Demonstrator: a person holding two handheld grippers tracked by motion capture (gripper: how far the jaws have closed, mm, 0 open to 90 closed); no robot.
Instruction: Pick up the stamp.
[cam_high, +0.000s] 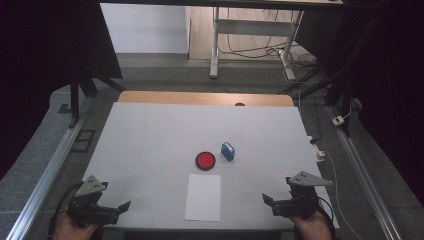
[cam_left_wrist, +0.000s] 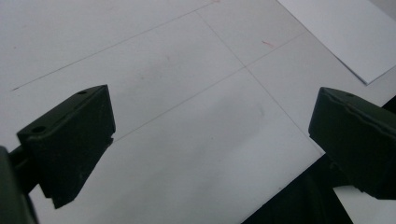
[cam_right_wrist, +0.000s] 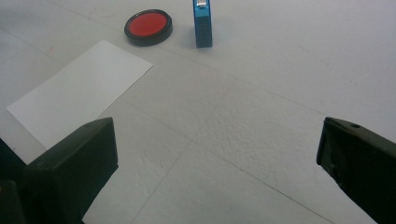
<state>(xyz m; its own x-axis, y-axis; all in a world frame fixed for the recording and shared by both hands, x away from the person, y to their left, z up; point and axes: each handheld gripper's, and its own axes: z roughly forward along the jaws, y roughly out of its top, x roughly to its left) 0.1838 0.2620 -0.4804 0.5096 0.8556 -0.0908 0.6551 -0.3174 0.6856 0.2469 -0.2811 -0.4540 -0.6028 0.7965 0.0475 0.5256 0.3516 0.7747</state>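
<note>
Black left tool (cam_high: 125, 206) and right tool (cam_high: 266, 199) gape wide, holding nothing.

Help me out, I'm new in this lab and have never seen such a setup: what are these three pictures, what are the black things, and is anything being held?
There is no robot arm here. A person holds a hand-held clamp with two black jaws in each hand. The high view looks down from above the person's side of the table: the left gripper is at bottom left, the right gripper at bottom right. The other two pictures come from small cameras riding on the grippers, looking out between their own jaws.

On the white table lie a white sheet of paper, a round red pad in a black rim beyond it, and a small blue block just right of the pad.

Nothing is held: both grippers' jaws stand wide apart over bare table.
</note>
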